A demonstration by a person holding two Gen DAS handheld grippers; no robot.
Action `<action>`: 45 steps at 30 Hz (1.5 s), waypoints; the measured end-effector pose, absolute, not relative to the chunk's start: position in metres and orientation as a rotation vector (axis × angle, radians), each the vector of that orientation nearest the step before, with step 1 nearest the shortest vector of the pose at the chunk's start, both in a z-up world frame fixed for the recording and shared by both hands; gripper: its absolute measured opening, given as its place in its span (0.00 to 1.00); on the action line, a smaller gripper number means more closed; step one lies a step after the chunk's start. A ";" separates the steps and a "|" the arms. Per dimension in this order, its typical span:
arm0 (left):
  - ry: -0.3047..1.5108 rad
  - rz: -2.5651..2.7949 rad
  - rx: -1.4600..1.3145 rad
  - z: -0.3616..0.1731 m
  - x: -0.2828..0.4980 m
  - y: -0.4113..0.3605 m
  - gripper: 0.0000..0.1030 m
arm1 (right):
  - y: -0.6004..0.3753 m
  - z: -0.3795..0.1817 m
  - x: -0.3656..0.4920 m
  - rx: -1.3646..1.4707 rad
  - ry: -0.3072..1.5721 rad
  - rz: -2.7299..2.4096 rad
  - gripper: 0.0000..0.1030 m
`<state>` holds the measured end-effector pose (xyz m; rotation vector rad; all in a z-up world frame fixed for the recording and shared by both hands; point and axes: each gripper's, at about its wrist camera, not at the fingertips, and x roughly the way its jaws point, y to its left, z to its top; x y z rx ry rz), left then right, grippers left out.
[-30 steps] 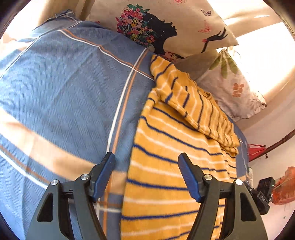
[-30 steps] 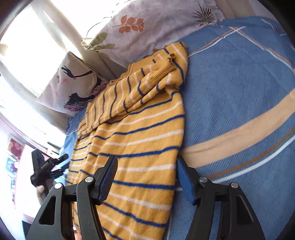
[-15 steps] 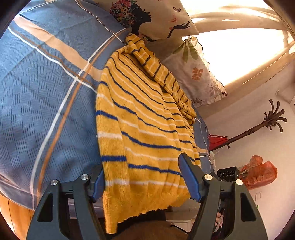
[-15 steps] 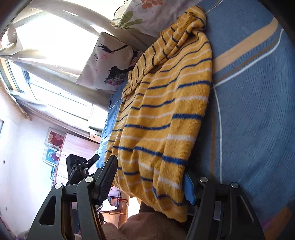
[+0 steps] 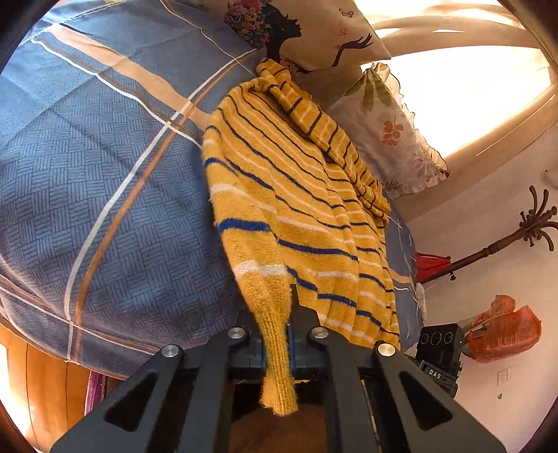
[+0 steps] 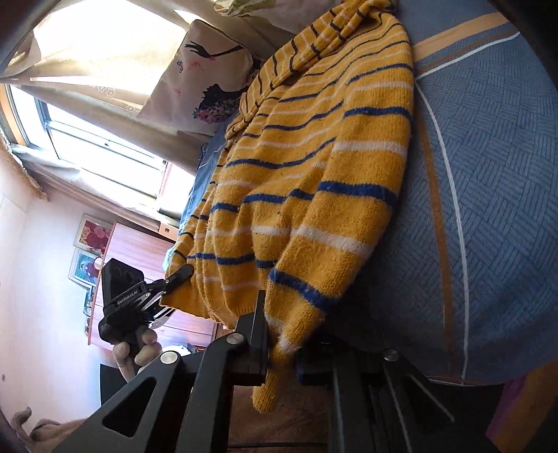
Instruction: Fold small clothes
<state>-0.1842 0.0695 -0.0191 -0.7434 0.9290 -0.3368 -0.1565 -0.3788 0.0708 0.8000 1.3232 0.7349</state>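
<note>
A yellow knit sweater [image 5: 296, 195] with blue and white stripes lies on the blue checked bedspread [image 5: 104, 181], sleeves folded across its upper part. My left gripper [image 5: 279, 331] is shut on one bottom hem corner, which hangs through the jaws. My right gripper [image 6: 279, 345] is shut on the other hem corner of the sweater [image 6: 314, 167]. The left gripper also shows in the right wrist view [image 6: 174, 278], pinching the hem at the bed's edge.
Two pillows [image 5: 314, 31] [image 5: 394, 132] lean at the head of the bed under a bright window. A coat stand [image 5: 505, 240] and an orange bag [image 5: 502, 331] stand by the wall. A wooden cupboard [image 6: 139, 251] is beyond the bed's edge.
Both grippers have closed on the sweater's bottom hem corners; they were open around the hem half a second ago. The hem is now bunched and lifted at the bed's edge.
</note>
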 end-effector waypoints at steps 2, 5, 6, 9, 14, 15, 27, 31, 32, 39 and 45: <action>0.892 -0.334 -0.717 -0.007 -0.192 0.072 0.07 | -0.385 0.080 -0.157 0.806 1.284 0.744 0.10; 0.855 -0.348 -0.693 0.011 -0.208 0.074 0.06 | -0.393 0.093 -0.162 0.812 1.255 0.790 0.09; 0.844 -0.353 -0.688 0.016 -0.214 0.075 0.06 | -0.397 0.097 -0.165 0.808 1.248 0.804 0.09; 0.820 -0.363 -0.686 0.026 -0.232 0.075 0.05 | -0.407 0.111 -0.176 0.809 1.220 0.845 0.09; 0.820 -0.343 -0.688 0.028 -0.227 0.076 0.05 | -0.407 0.112 -0.177 0.810 1.216 0.845 0.09; 0.820 -0.338 -0.693 0.029 -0.222 0.078 0.05 | -0.402 0.110 -0.171 0.819 1.222 0.847 0.09; 0.716 -0.317 -0.576 0.086 -0.130 0.069 0.05 | -0.388 0.147 -0.073 0.823 1.087 0.851 0.09; 0.707 -0.301 -0.521 0.105 -0.073 0.056 0.06 | -0.388 0.158 -0.023 0.790 1.047 0.791 0.09; 0.708 -0.296 -0.505 0.108 -0.057 0.052 0.06 | -0.388 0.158 -0.010 0.791 1.045 0.774 0.09; 0.780 -0.223 -0.439 0.101 0.050 0.025 0.06 | -0.395 0.127 0.081 0.849 1.085 0.659 0.09; 0.899 -0.171 -0.456 0.062 0.126 0.015 0.06 | -0.399 0.081 0.142 0.909 1.162 0.588 0.10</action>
